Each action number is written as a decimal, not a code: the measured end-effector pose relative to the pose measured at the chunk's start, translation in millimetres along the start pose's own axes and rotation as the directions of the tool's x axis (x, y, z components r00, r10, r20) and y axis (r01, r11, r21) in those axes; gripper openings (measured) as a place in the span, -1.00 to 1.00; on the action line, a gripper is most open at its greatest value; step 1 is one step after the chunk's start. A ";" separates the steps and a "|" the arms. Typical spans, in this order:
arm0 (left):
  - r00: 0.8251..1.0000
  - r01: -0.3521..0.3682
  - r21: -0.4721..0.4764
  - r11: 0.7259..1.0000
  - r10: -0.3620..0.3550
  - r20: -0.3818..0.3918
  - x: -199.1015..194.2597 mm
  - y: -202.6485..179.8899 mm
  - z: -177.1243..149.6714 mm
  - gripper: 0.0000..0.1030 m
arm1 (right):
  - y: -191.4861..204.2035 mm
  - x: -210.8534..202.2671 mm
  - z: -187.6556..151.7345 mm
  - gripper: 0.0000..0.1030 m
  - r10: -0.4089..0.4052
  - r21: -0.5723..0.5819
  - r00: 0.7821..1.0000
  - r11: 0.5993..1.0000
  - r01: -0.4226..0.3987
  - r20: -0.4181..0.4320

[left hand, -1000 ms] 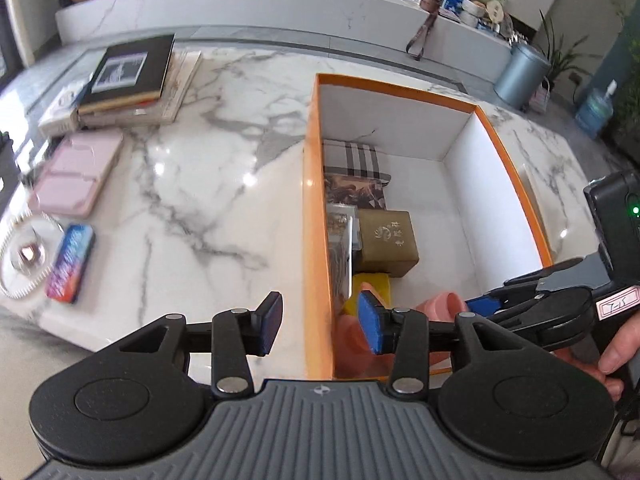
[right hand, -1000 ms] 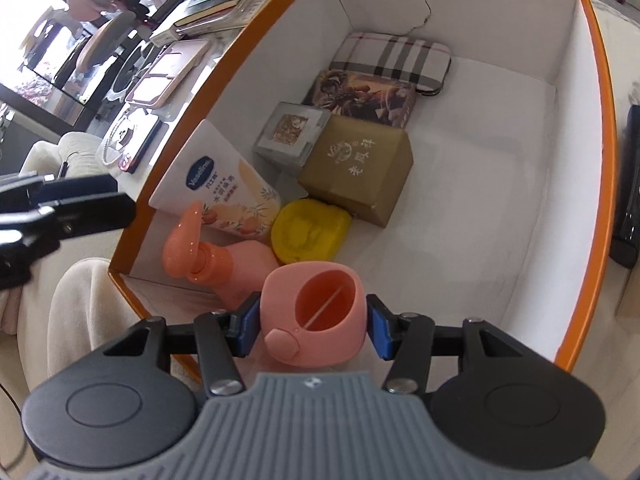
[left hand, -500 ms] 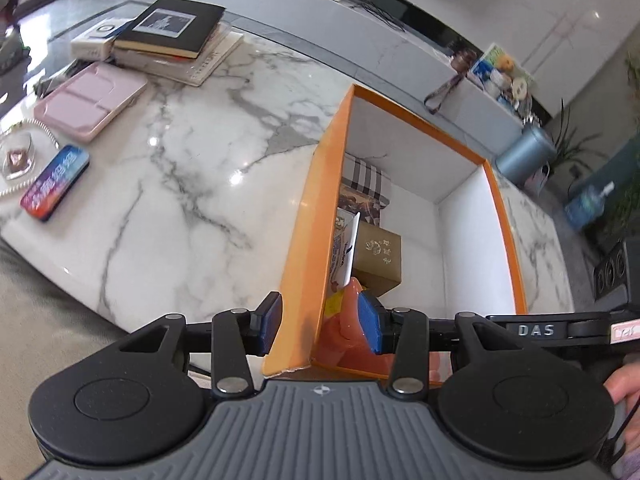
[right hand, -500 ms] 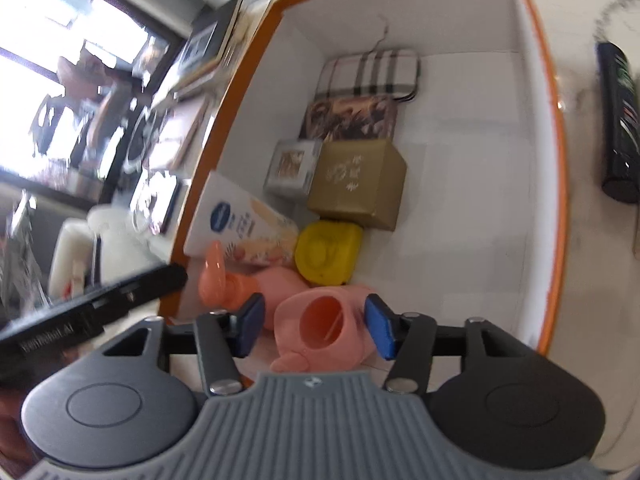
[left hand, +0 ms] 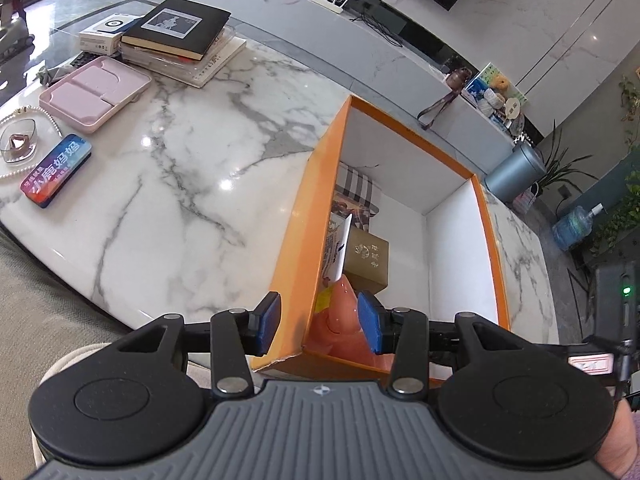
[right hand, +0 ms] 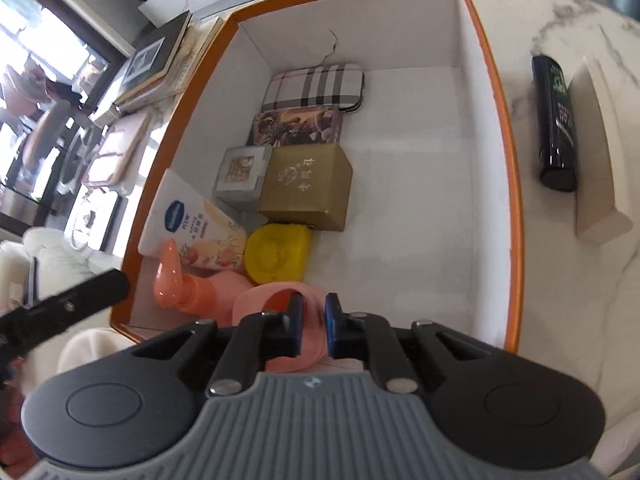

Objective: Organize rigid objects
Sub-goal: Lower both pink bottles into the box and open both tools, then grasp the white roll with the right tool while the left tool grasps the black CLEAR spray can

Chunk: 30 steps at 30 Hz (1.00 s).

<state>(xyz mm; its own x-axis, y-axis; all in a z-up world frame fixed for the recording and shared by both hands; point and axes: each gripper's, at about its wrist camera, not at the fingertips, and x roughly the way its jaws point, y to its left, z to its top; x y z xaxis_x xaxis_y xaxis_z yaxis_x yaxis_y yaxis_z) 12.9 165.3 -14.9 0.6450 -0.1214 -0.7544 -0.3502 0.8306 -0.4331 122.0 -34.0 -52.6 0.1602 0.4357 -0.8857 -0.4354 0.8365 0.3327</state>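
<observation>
An orange box with white walls holds a plaid case, a gold box, a yellow lid, a lotion tube, a pink pump bottle and a pink cup. My right gripper has its jaws nearly closed over the pink cup's rim at the box's near end. My left gripper is open, straddling the box's near-left corner, with the pump nozzle between its fingers.
On the marble table left of the box lie a colourful tin, a pink tray, a glass dish and stacked books. A black bottle and a beige block lie right of the box.
My right gripper opened, set the pink cup down in the box, then closed its jaws on the cup's rim. My left gripper swung back toward the box's near-left corner.
</observation>
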 end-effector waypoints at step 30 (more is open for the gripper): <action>1.000 0.005 0.490 0.871 -0.016 0.018 -20.7 -153.7 -40.4 -0.08 | -54.5 -131.9 -38.6 0.03 -0.001 0.007 0.917 1.000 -0.002 0.400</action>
<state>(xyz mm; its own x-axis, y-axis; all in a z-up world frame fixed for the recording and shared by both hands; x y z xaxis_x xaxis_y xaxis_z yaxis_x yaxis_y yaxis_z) 26.0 18.2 47.3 0.6624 -0.1246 -0.7387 0.0310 0.9898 -0.1391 90.4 -149.9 33.6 0.5015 0.5314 -0.6827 -0.4294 0.8379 0.3368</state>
